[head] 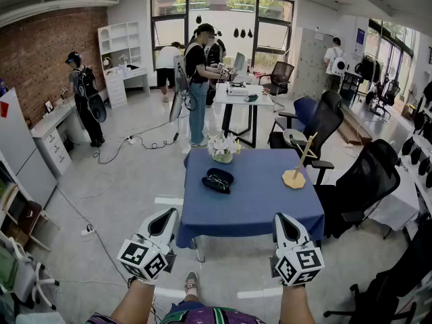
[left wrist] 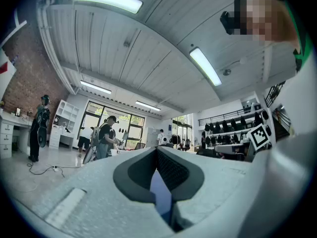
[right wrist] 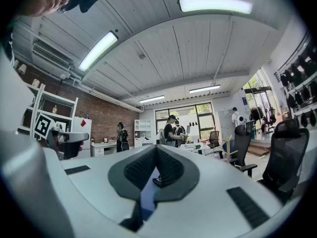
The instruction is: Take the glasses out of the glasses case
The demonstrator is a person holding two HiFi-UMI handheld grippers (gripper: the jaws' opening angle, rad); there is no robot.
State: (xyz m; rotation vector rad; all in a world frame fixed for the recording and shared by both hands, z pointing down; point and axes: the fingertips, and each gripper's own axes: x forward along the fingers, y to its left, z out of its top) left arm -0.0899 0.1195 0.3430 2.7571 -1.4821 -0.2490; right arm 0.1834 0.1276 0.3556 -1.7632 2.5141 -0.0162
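Well, both grippers hang in the air at the near edge of the table (head: 250, 211), short of it and touching nothing. The left gripper (head: 165, 218) has its jaws pressed together with nothing between them; its own view (left wrist: 157, 150) shows the pads meeting at the tips, a sliver of blue below. The right gripper (head: 283, 223) is the same, jaws closed and empty (right wrist: 156, 150). The case (head: 217, 180) lies dark on the blue cloth, left of the table's middle and well apart from both grippers. The glasses (head: 217, 179) rest in it. Flowers (head: 223, 147) stand at the far edge behind the case. A wooden stand (head: 297, 171) sits at the right side. Black chairs (head: 358, 181) crowd the right of the table.
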